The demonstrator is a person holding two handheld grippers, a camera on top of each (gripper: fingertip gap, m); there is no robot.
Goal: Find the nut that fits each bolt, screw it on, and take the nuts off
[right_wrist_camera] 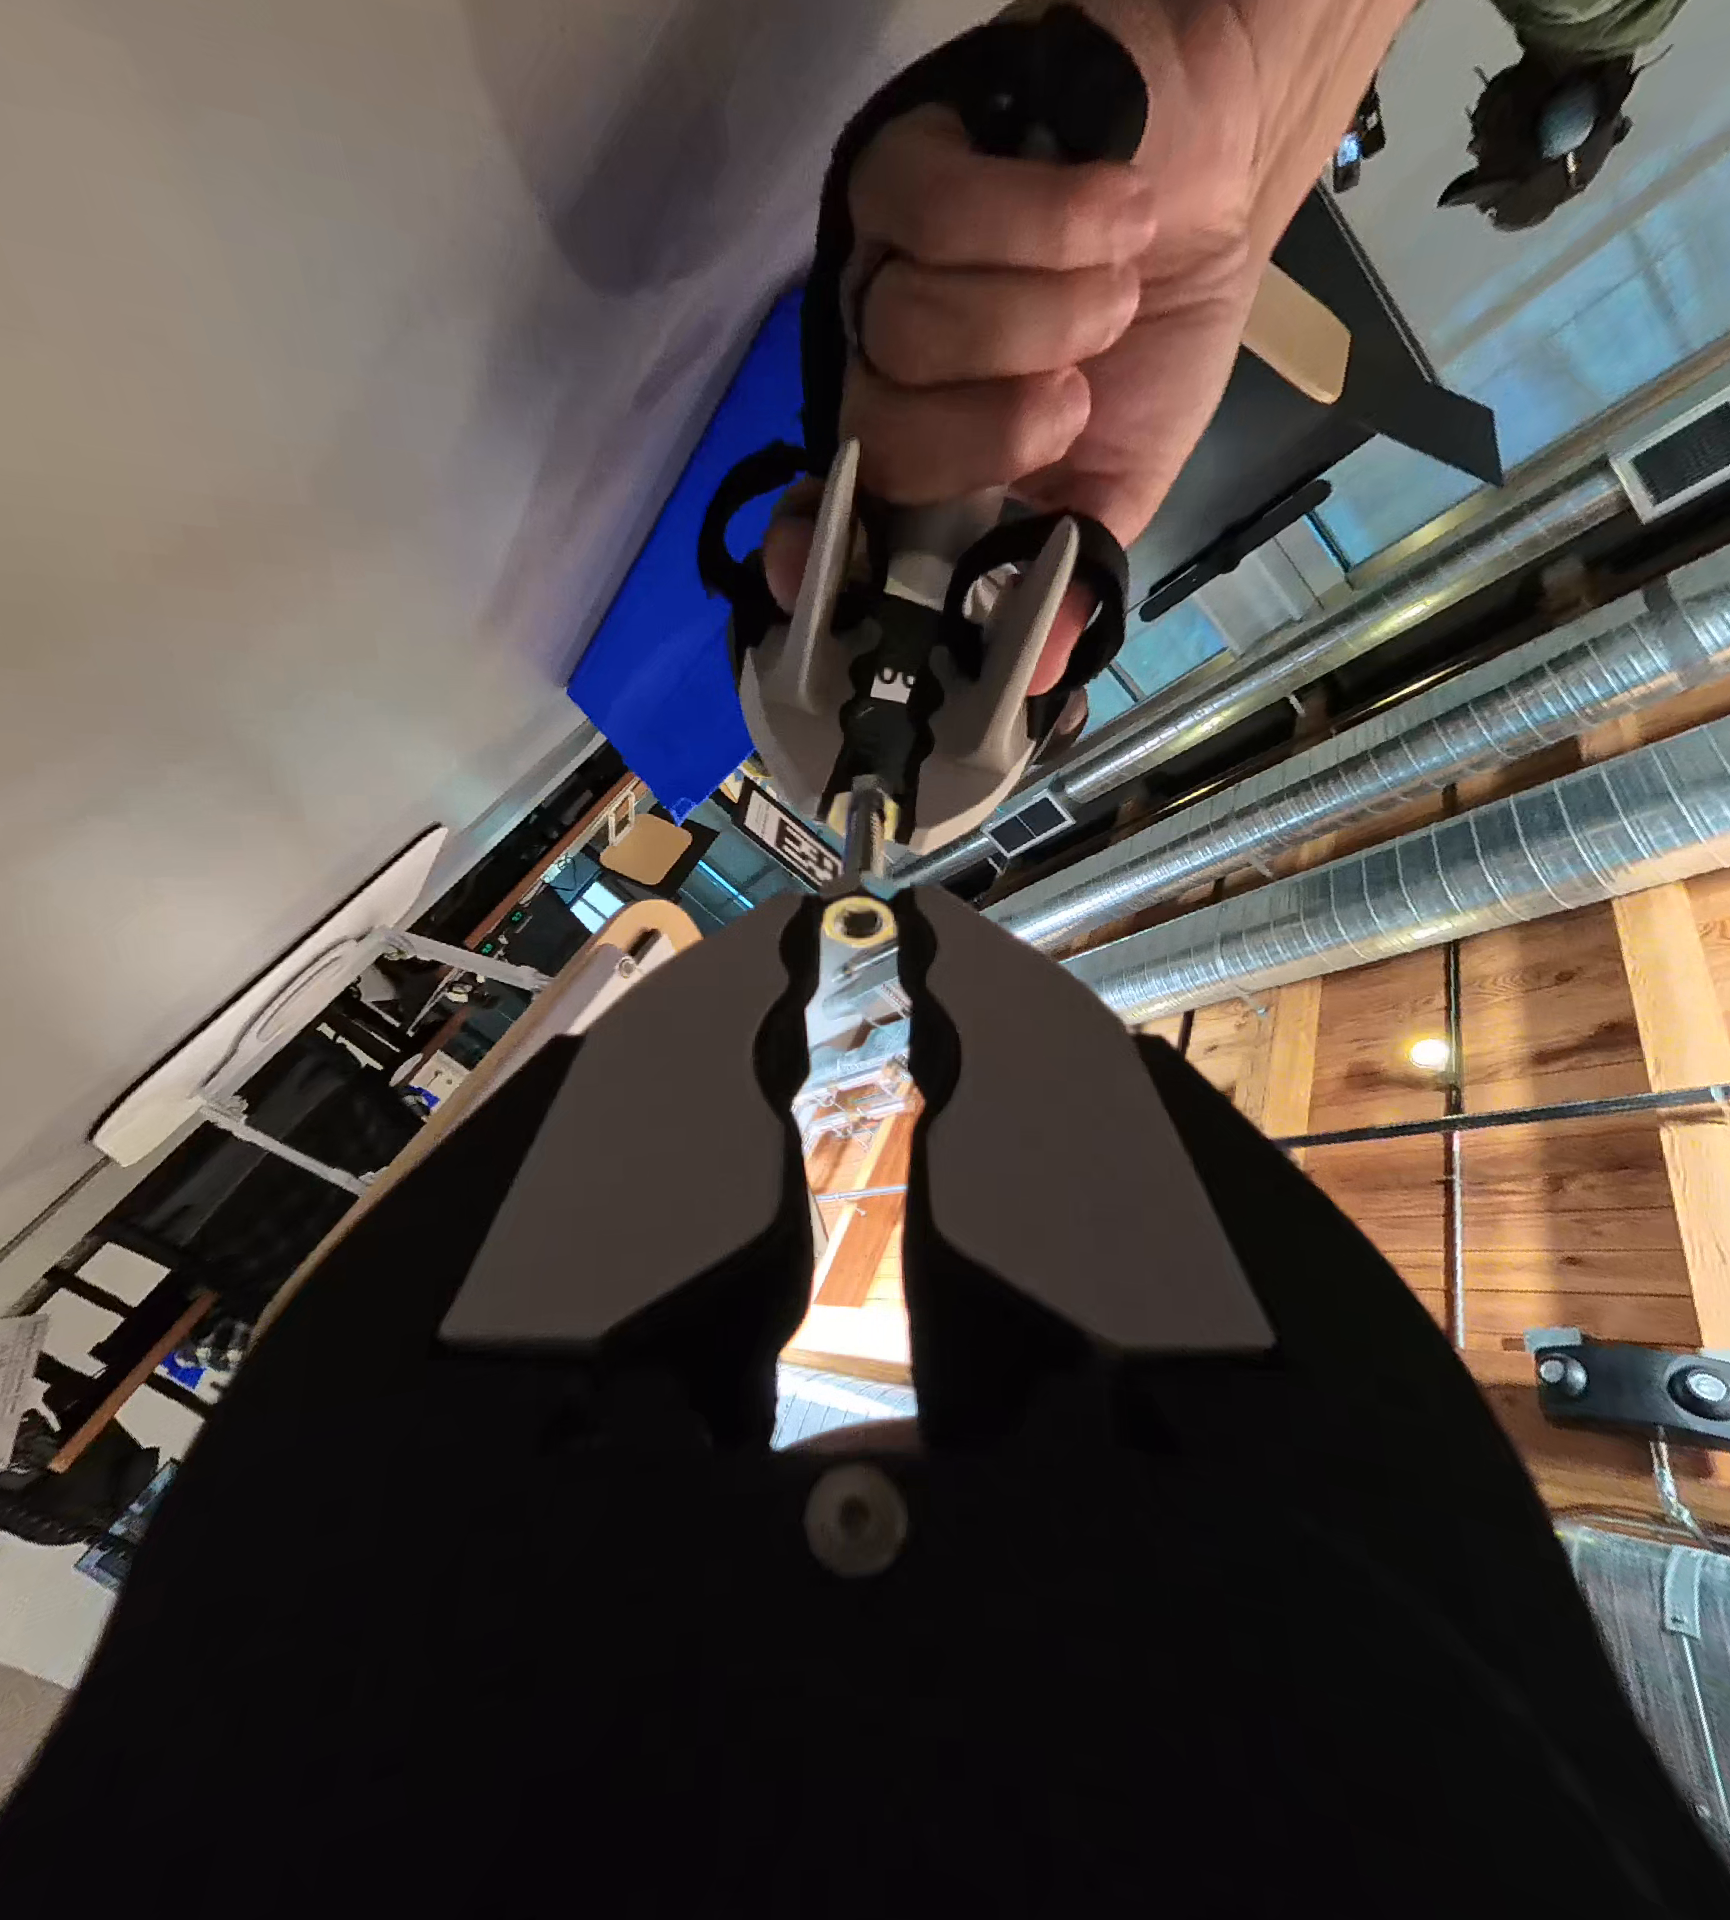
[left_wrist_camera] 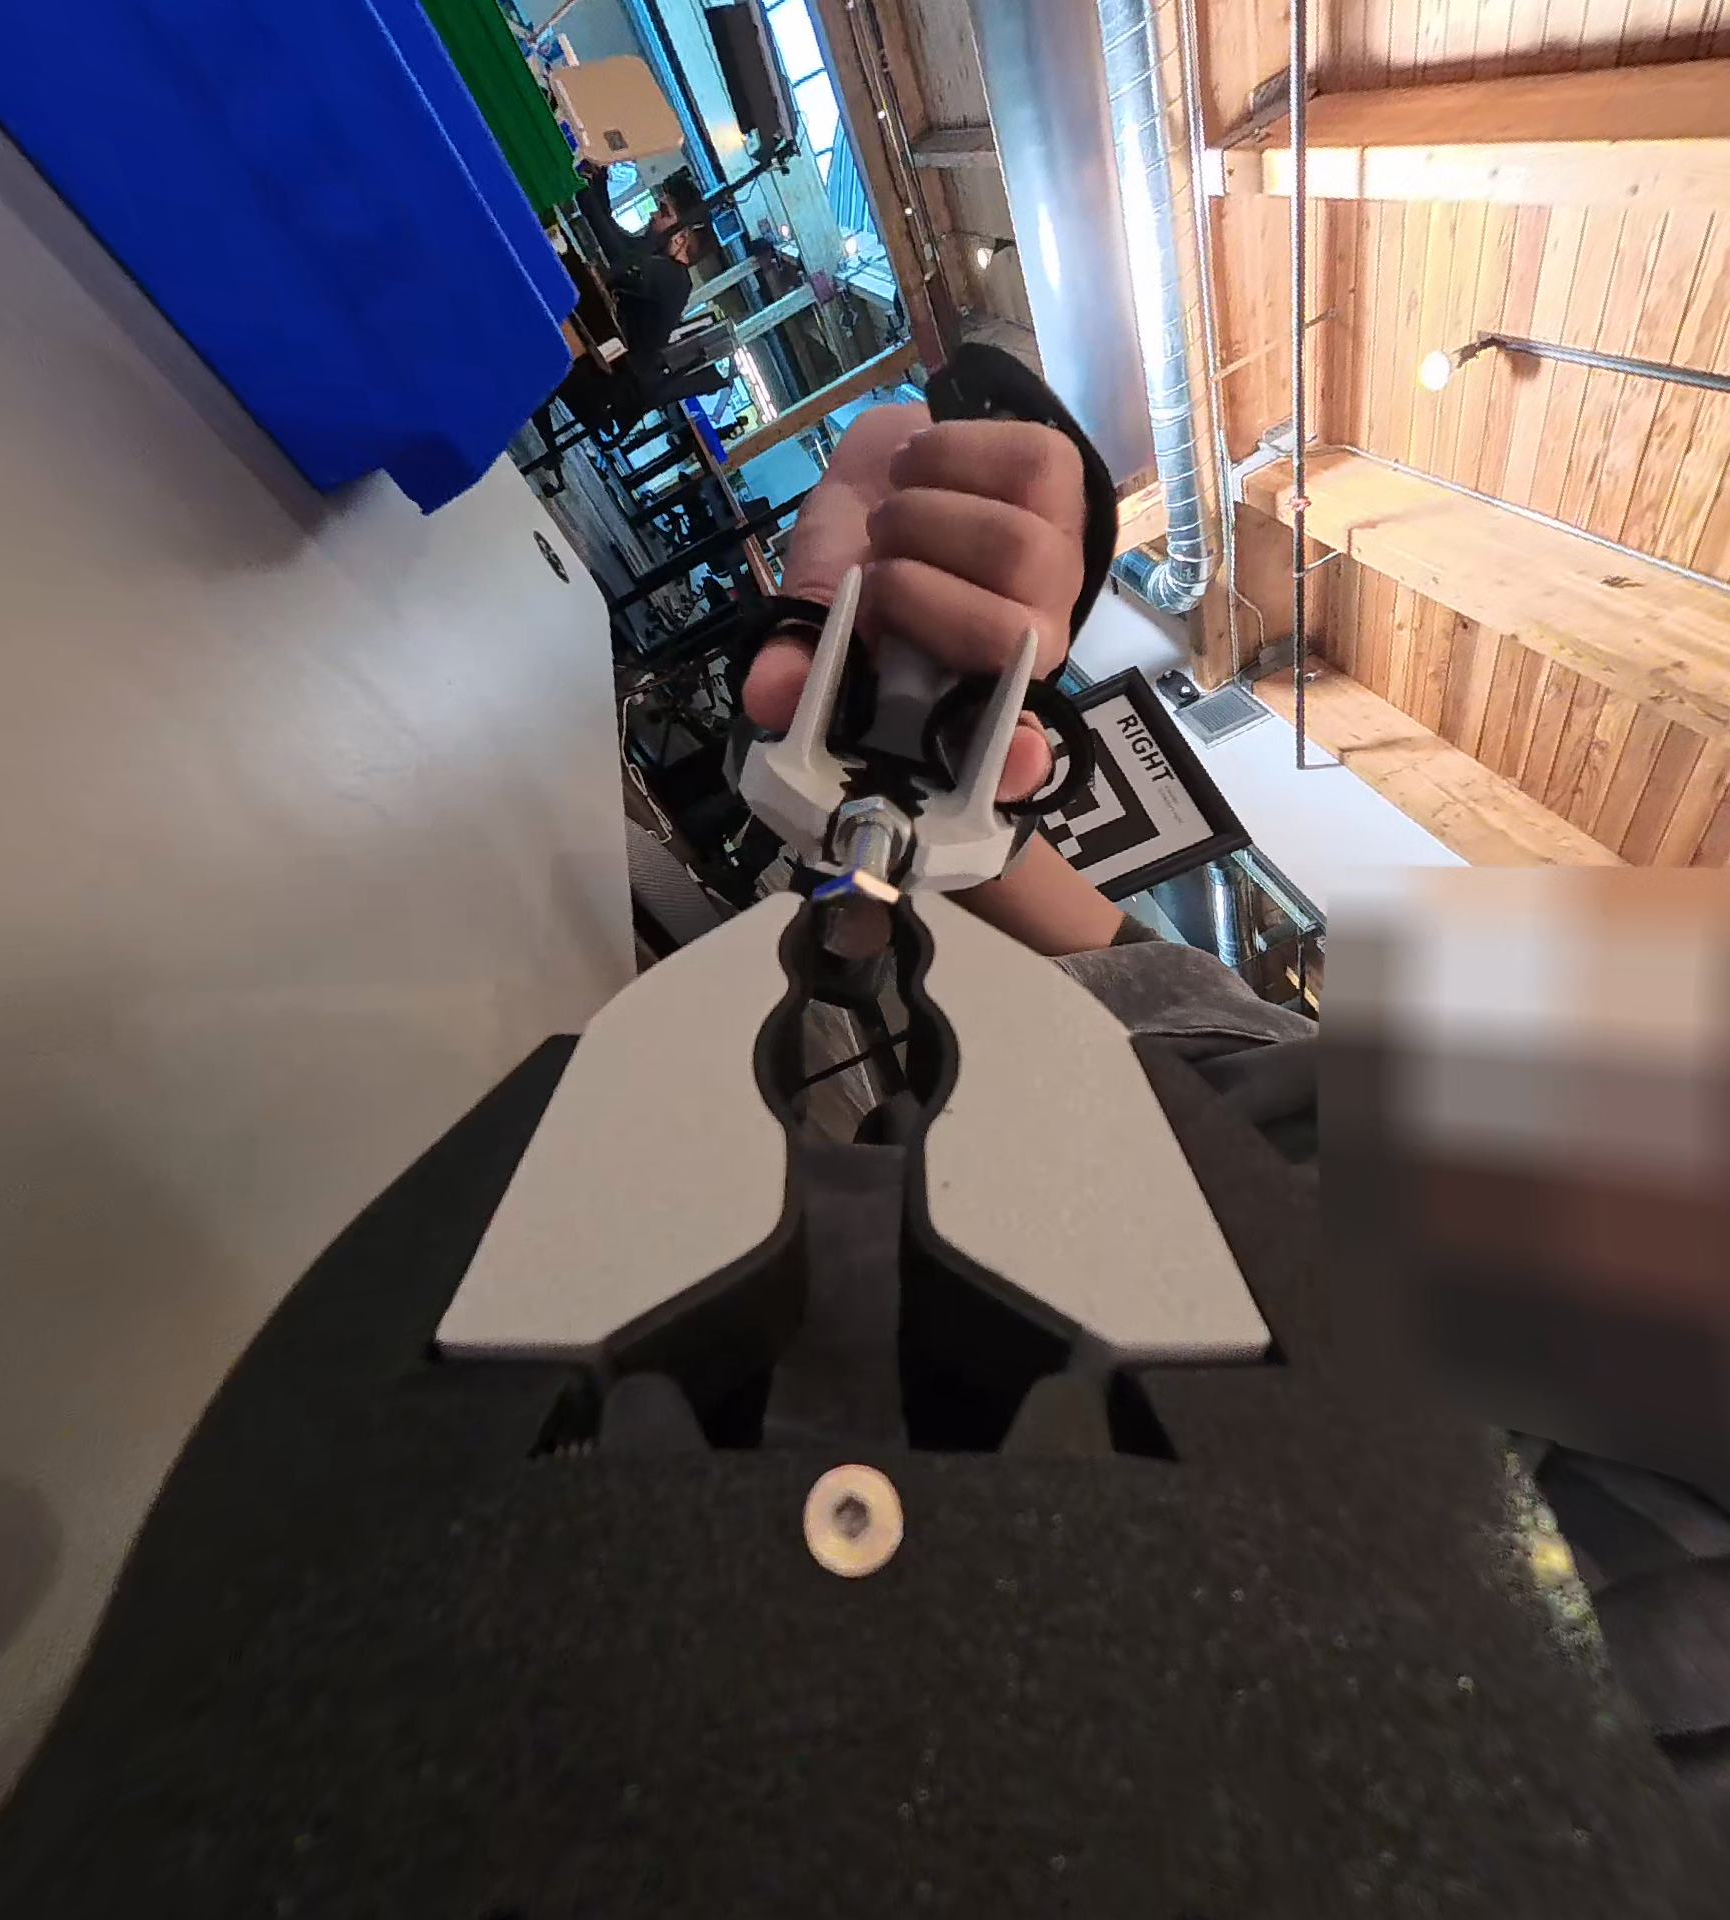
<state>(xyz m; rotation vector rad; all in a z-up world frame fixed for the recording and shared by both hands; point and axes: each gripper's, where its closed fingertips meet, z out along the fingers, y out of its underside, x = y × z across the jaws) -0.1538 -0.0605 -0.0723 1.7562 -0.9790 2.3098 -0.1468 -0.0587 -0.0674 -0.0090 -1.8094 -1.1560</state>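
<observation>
Left gripper [left_wrist_camera: 853, 914] clamps bolt head [left_wrist_camera: 853, 928]; right gripper [left_wrist_camera: 876, 831] grips nut [left_wrist_camera: 873, 818].

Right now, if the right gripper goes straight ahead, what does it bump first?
Probably the bolt: it sits right before the nut held in the right gripper, and the left gripper holds it just behind.

Left gripper [left_wrist_camera: 853, 914] and right gripper [right_wrist_camera: 856, 914] facing tip to tip, jaws seemingly pinching closed; hands [left_wrist_camera: 944, 561] gripping handles.

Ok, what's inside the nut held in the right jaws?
The gold-rimmed hex nut shows a dark bore. The silver threaded bolt meets its far face; whether its tip has entered is hidden by the nut.
</observation>
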